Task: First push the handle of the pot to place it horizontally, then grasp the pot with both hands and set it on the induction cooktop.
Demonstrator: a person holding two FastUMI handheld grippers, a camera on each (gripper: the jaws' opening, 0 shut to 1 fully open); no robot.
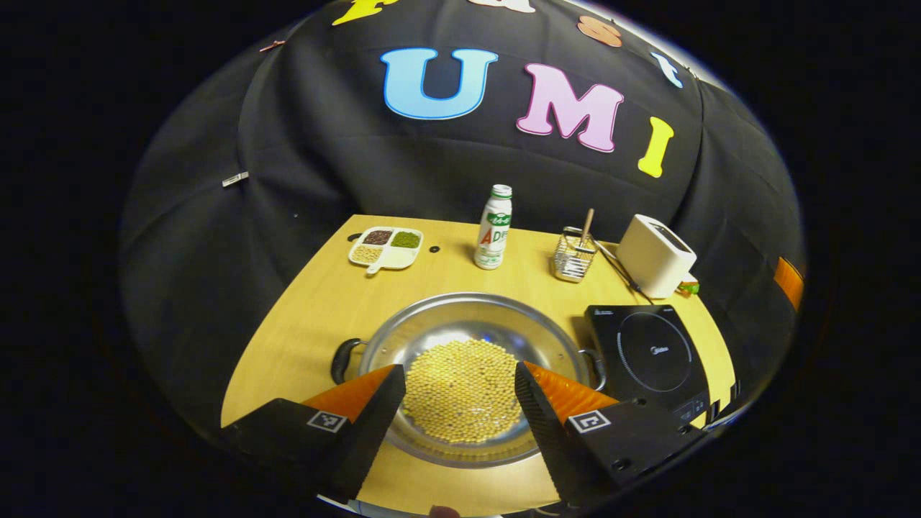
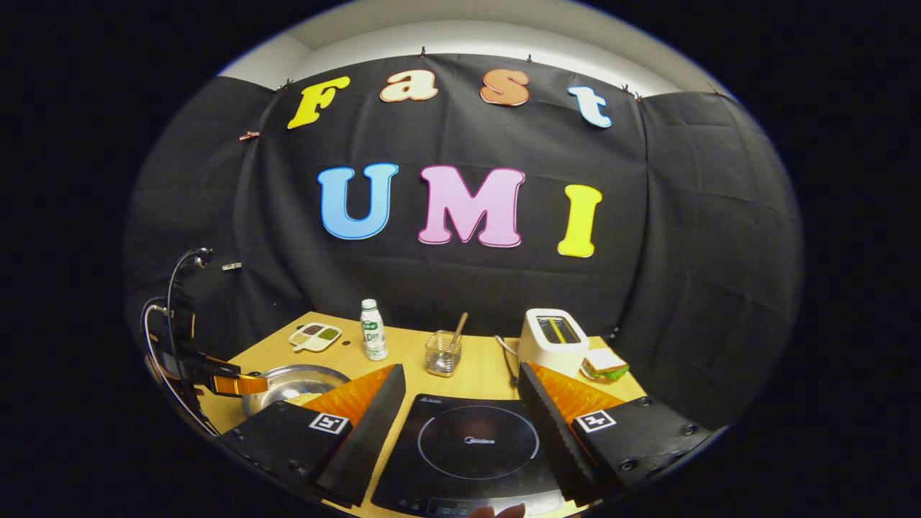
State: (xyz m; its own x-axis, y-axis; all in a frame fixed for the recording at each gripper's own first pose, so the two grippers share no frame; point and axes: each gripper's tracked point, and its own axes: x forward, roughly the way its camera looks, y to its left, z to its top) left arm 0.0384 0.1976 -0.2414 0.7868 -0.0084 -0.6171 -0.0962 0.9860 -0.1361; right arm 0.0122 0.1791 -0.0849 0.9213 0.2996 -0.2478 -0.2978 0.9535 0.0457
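Observation:
A wide shallow steel pot (image 1: pixel 468 316) holding yellow beans (image 1: pixel 460 392) sits on the wooden table (image 1: pixel 324 302), its two loop handles (image 1: pixel 342 360) pointing left and right. The black induction cooktop (image 1: pixel 651 352) lies just right of it. My left gripper (image 1: pixel 459 375) is open, hovering above the pot's near side, fingers apart from it. In the right gripper view, my right gripper (image 2: pixel 460 374) hangs open above the cooktop (image 2: pixel 475 446) with nothing between its fingers. The pot (image 2: pixel 288 380) is at the left there, with the left gripper (image 2: pixel 245 386) over its rim.
Along the table's back stand a divided dish of grains (image 1: pixel 386 248), a white bottle (image 1: pixel 493 229), a wire basket with a wooden stick (image 1: pixel 575 255) and a white toaster (image 1: pixel 655 255). A sandwich (image 2: pixel 603 365) lies beside the toaster. A cable (image 1: pixel 619 270) runs behind the cooktop.

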